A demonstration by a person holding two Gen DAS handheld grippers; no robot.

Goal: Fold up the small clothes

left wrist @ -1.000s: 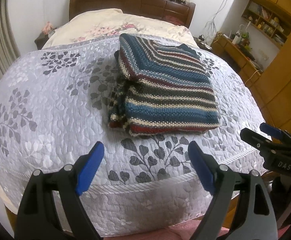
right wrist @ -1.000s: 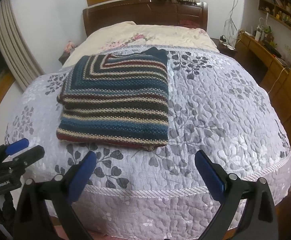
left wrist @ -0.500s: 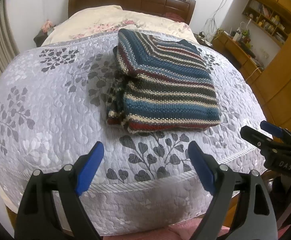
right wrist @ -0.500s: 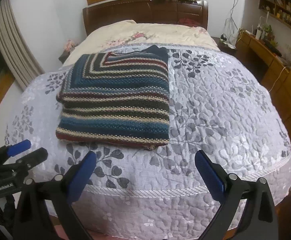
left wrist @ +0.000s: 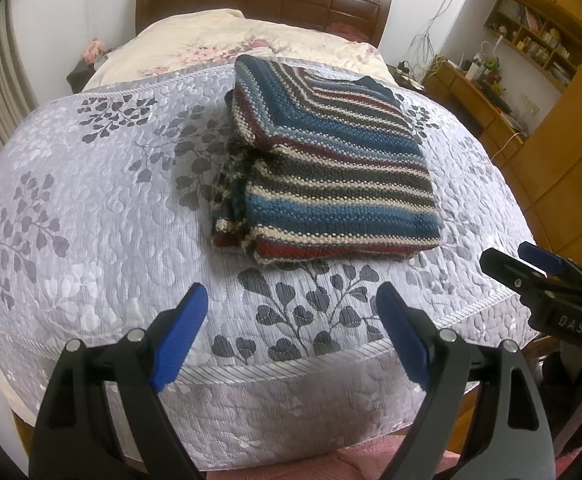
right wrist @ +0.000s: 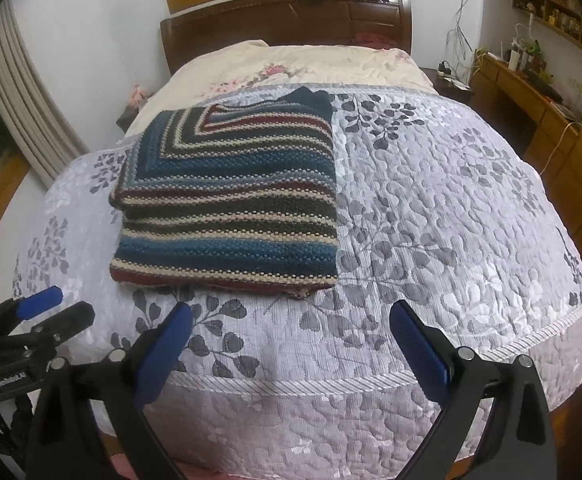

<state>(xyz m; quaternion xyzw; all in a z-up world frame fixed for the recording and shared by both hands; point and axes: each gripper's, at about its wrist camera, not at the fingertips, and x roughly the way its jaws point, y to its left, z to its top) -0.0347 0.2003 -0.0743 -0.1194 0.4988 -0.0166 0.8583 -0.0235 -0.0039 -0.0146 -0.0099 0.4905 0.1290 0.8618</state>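
Striped knit, in bands of blue, dark red, cream and charcoal, is lying folded into a thick rectangle: this sweater is resting on the grey leaf-patterned quilt that is covering the foot half of the bed. In the left wrist view some loose layers of the knit are showing at the sweater's left edge, slightly out of line with the top fold; in the right wrist view the sweater is sitting left of the bed's centre, with its dark collar pointing toward the headboard. The left gripper is hovering over the quilt's near edge, short of the sweater and not touching it, its blue-padded jaws standing wide apart and holding nothing. The right gripper is hovering likewise over the near edge, jaws spread wide and empty, with the sweater's front hem just beyond its fingertips. Each gripper is appearing at the margin of the other's view: the right gripper at the right side, the left gripper at the left. Beyond the quilt a cream floral duvet is covering the head of the bed. A wooden desk with shelves is standing along the right wall.
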